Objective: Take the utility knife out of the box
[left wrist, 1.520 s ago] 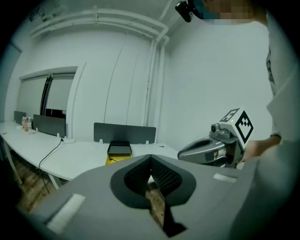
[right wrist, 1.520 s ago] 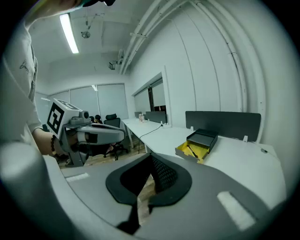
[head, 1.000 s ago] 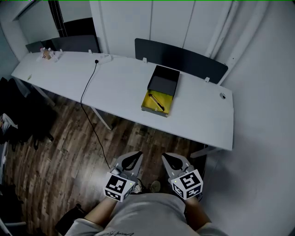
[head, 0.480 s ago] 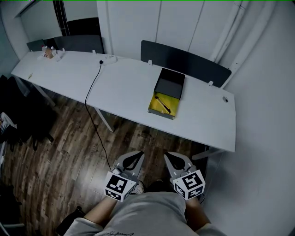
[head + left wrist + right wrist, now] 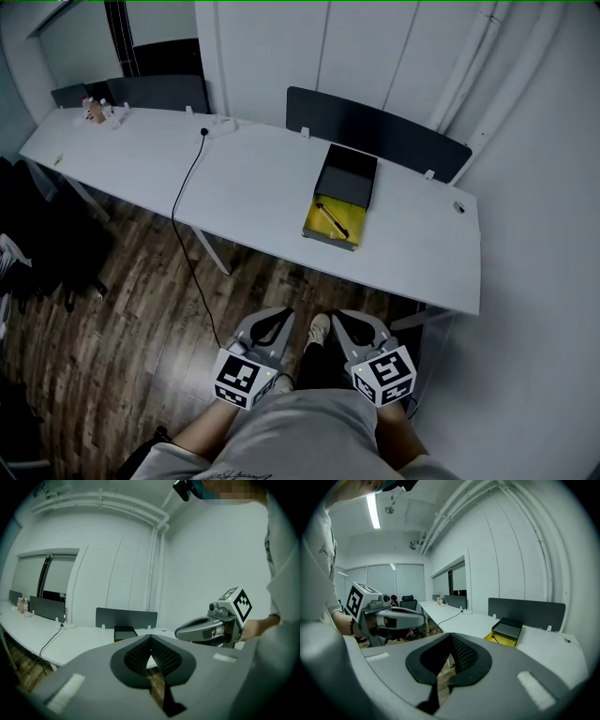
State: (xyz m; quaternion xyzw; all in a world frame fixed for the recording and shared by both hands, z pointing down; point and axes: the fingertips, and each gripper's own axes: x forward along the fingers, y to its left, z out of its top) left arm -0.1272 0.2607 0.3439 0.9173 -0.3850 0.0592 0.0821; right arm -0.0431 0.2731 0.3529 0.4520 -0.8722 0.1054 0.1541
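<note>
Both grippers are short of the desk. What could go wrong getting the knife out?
1. The left gripper and right gripper both have jaws shut; reaching in like that would likely shove the slim dark utility knife, not grip it.
2. The knife lies flat and diagonal in the yellow-lined box; a pinch may slide the box on the white table.
3. The black cable hangs to the wooden floor near where you stand: a snag risk.

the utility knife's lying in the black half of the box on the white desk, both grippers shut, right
No, the utility knife lies in the yellow half of the box, as the head view shows. The rest holds: white desk, left gripper and right gripper shut.
</note>
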